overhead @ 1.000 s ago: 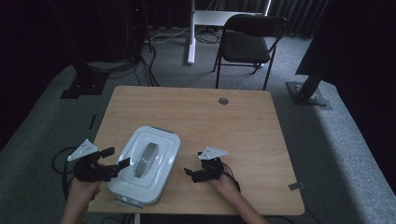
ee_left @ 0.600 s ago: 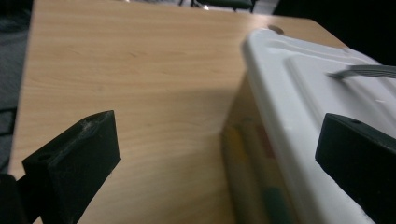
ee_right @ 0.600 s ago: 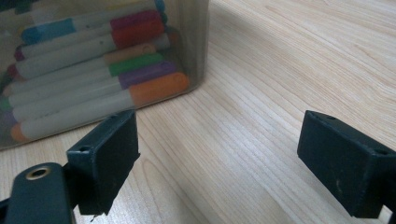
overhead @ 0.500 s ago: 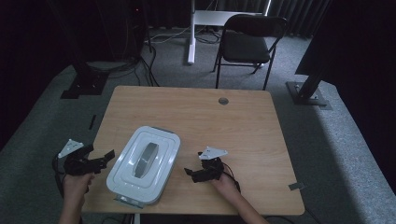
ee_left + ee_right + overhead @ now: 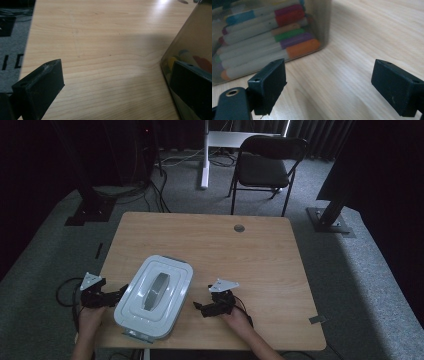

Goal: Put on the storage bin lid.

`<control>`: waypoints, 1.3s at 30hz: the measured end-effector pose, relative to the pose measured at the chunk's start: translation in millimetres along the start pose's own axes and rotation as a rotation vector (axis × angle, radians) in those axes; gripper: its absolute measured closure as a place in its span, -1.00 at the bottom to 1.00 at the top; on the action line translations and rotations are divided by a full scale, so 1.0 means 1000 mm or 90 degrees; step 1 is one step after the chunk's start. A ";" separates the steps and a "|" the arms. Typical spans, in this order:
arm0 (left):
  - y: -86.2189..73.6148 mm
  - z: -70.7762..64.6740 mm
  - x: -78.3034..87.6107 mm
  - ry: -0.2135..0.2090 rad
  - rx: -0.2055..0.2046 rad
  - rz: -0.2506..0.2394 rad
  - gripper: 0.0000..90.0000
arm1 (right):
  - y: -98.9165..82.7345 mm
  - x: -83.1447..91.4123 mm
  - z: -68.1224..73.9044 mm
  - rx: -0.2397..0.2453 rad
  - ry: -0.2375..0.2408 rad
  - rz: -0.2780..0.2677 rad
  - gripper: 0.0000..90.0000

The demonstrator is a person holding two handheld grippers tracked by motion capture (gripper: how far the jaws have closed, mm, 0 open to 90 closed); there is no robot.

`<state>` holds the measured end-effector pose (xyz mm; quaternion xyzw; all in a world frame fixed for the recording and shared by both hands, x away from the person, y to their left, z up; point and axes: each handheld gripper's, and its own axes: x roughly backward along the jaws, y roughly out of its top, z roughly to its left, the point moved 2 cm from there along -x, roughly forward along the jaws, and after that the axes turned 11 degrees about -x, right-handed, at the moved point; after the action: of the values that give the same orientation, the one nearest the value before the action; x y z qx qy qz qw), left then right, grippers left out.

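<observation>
Left gripper [image 5: 117,293] at near-left table edge, jaws just opened wide, empty, one jaw beside box wall. Right gripper [image 5: 199,307] agape, empty, short of lidded marker box [image 5: 154,296] between them. Step: flanking box; next likely seat jaws squarely on sides.

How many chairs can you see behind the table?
1: a black folding chair on the grey carpet past the table's far edge, toward its right. Dark areas around could hide others.
</observation>
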<state>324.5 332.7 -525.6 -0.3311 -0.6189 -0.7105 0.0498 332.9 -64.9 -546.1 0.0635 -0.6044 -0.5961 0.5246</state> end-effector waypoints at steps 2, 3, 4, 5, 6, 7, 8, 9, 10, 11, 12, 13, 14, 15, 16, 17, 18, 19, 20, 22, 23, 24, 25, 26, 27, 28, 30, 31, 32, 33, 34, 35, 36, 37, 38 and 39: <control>-0.001 -0.002 -0.005 -0.006 -0.003 0.007 -0.99 | -0.001 -0.003 0.003 -0.006 0.002 0.003 -0.73; -0.002 -0.005 -0.009 -0.014 -0.003 0.013 -0.99 | -0.001 -0.006 0.006 -0.017 0.000 0.006 -0.74; -0.002 -0.005 -0.009 -0.014 -0.003 0.013 -0.99 | -0.001 -0.006 0.006 -0.017 0.000 0.006 -0.74; -0.002 -0.005 -0.009 -0.014 -0.003 0.013 -0.99 | -0.001 -0.007 0.007 -0.018 -0.015 0.000 -0.74; -0.003 -0.011 -0.015 -0.030 -0.005 0.019 -0.99 | 0.000 -0.010 0.010 -0.025 -0.043 -0.004 -0.75; -0.003 -0.011 -0.015 -0.030 -0.005 0.019 -0.99 | 0.000 -0.011 0.012 -0.028 -0.056 -0.006 -0.75; -0.002 -0.014 -0.018 -0.038 -0.009 0.017 -0.99 | 0.000 -0.012 0.013 -0.033 -0.064 -0.010 -0.75; -0.002 -0.014 -0.018 -0.038 -0.009 0.017 -0.99 | 0.000 -0.012 0.013 -0.033 -0.064 -0.010 -0.75; -0.002 -0.015 -0.018 -0.037 -0.009 0.010 -0.99 | 0.000 -0.013 0.014 -0.035 -0.069 -0.012 -0.75; -0.001 -0.017 -0.019 -0.039 -0.010 0.012 -0.99 | 0.001 -0.014 0.016 -0.040 -0.072 -0.013 -0.75; -0.001 -0.017 -0.019 -0.039 -0.010 0.014 -0.99 | 0.001 -0.015 0.016 -0.041 -0.071 -0.010 -0.75; -0.002 -0.016 -0.019 -0.038 -0.010 0.014 -0.99 | 0.002 -0.015 0.017 -0.042 -0.074 -0.012 -0.75; -0.002 -0.017 -0.019 -0.038 -0.010 0.015 -0.99 | 0.002 -0.015 0.017 -0.043 -0.082 -0.013 -0.75; -0.002 -0.017 -0.019 -0.038 -0.008 0.017 -0.99 | 0.002 -0.015 0.017 -0.042 -0.085 -0.016 -0.75; -0.002 -0.017 -0.019 -0.038 -0.008 0.017 -0.99 | 0.003 -0.015 0.018 -0.044 -0.082 -0.018 -0.75; -0.003 -0.018 -0.019 -0.041 -0.003 0.023 -0.99 | 0.003 -0.015 0.018 -0.042 -0.087 -0.018 -0.75; -0.003 -0.018 -0.019 -0.041 -0.003 0.023 -0.99 | 0.003 -0.015 0.018 -0.042 -0.087 -0.018 -0.75; -0.003 -0.020 -0.020 -0.045 -0.004 0.029 -0.99 | 0.004 -0.015 0.019 -0.043 -0.085 -0.022 -0.75; -0.003 -0.020 -0.020 -0.045 -0.004 0.029 -0.99 | 0.004 -0.015 0.019 -0.043 -0.085 -0.022 -0.75; -0.002 -0.025 -0.020 -0.048 -0.011 0.032 -0.99 | 0.004 -0.014 0.021 -0.042 -0.083 -0.023 -0.75; -0.002 -0.029 -0.020 -0.050 -0.016 0.039 -0.99 | 0.004 -0.015 0.023 -0.043 -0.075 -0.022 -0.75; -0.002 -0.029 -0.020 -0.050 -0.016 0.039 -0.99 | 0.004 -0.015 0.024 -0.040 -0.079 -0.019 -0.75; -0.002 -0.031 -0.021 -0.051 -0.014 0.039 -0.99 | 0.004 -0.015 0.024 -0.040 -0.079 -0.019 -0.75; -0.002 -0.032 -0.020 -0.048 -0.014 0.040 -0.99 | 0.004 -0.014 0.023 -0.035 -0.087 -0.018 -0.75; -0.002 -0.033 -0.020 -0.049 -0.014 0.042 -0.99 | 0.004 -0.014 0.023 -0.035 -0.087 -0.018 -0.75; -0.002 -0.035 -0.020 -0.052 -0.011 0.045 -0.99 | 0.004 -0.014 0.023 -0.034 -0.088 -0.018 -0.75; -0.002 -0.038 -0.021 -0.061 -0.007 0.048 -0.99 | 0.004 -0.013 0.022 -0.032 -0.095 -0.016 -0.75; -0.002 -0.039 -0.021 -0.059 -0.008 0.051 -0.99 | 0.004 -0.012 0.020 -0.029 -0.102 -0.016 -0.75; -0.001 -0.041 -0.021 -0.058 -0.009 0.052 -0.99 | 0.004 -0.012 0.020 -0.029 -0.102 -0.016 -0.75; -0.001 -0.043 -0.021 -0.053 -0.014 0.052 -0.99 | 0.004 -0.011 0.019 -0.030 -0.105 -0.015 -0.74; 0.001 -0.046 -0.021 -0.048 -0.016 0.053 -0.99 | 0.005 -0.010 0.017 -0.032 -0.108 -0.012 -0.74; 0.001 -0.048 -0.020 -0.045 -0.016 0.054 -0.99 | 0.005 -0.009 0.016 -0.031 -0.108 -0.011 -0.73; 0.001 -0.048 -0.020 -0.045 -0.016 0.054 -0.99 | 0.004 -0.008 0.015 -0.034 -0.108 -0.011 -0.73; 0.002 -0.049 -0.020 -0.044 -0.016 0.054 -0.99 | 0.004 -0.008 0.014 -0.034 -0.108 -0.010 -0.73; 0.002 -0.052 -0.020 -0.040 -0.014 0.054 -0.99 | 0.004 -0.007 0.013 -0.036 -0.108 -0.010 -0.73; 0.003 -0.054 -0.020 -0.037 -0.017 0.057 -0.99 | 0.004 -0.006 0.012 -0.034 -0.110 -0.009 -0.73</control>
<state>319.8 275.7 -534.5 -0.3797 -0.5954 -0.7056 0.0591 329.2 -51.1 -543.2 0.0018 -0.6307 -0.6191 0.4679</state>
